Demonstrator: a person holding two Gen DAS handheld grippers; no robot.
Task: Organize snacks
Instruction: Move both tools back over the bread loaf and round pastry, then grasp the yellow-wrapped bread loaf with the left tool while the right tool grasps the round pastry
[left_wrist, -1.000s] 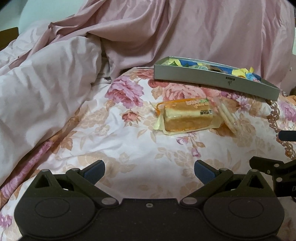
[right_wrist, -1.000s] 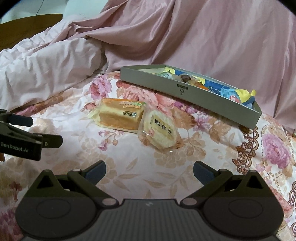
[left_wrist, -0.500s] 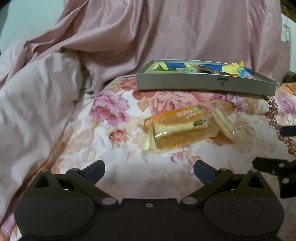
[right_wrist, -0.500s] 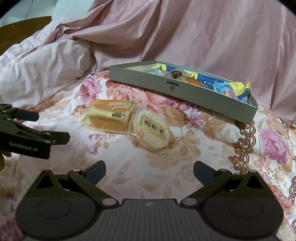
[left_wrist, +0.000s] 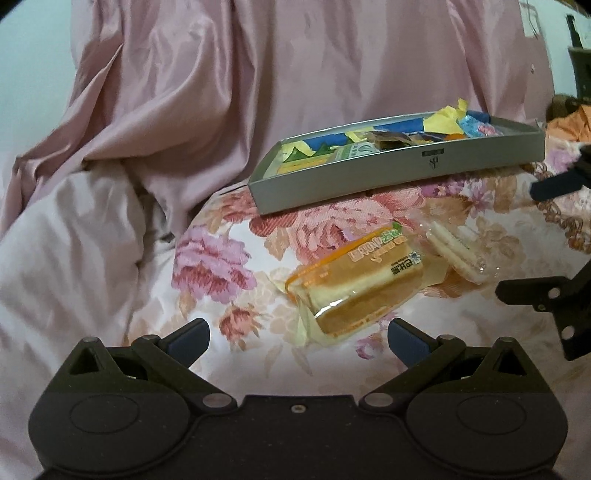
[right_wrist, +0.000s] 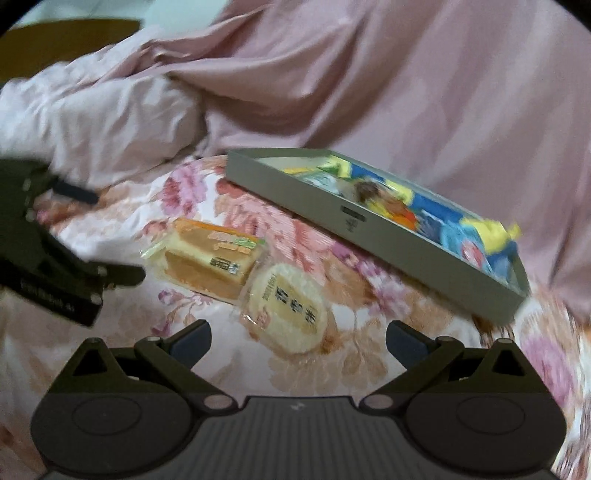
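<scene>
A wrapped rectangular cake (left_wrist: 356, 280) lies on the floral bedspread, with a round wrapped pastry (left_wrist: 456, 253) touching its right side. Both also show in the right wrist view: the cake (right_wrist: 210, 260) and the pastry (right_wrist: 288, 312). A grey box (left_wrist: 402, 173) holding several colourful snack packets sits behind them; it also shows in the right wrist view (right_wrist: 354, 218). My left gripper (left_wrist: 297, 338) is open and empty, just short of the cake. My right gripper (right_wrist: 297, 338) is open and empty, just short of the pastry.
A pink duvet (left_wrist: 92, 240) is heaped on the left, and pink fabric (left_wrist: 295, 74) is draped behind the box. The right gripper shows at the right edge of the left wrist view (left_wrist: 554, 295). The left gripper shows at the left of the right wrist view (right_wrist: 55, 273).
Both grippers have moved forward toward the snacks, which now lie closer to the fingertips. Both stay open. The snacks and the box have not moved.
</scene>
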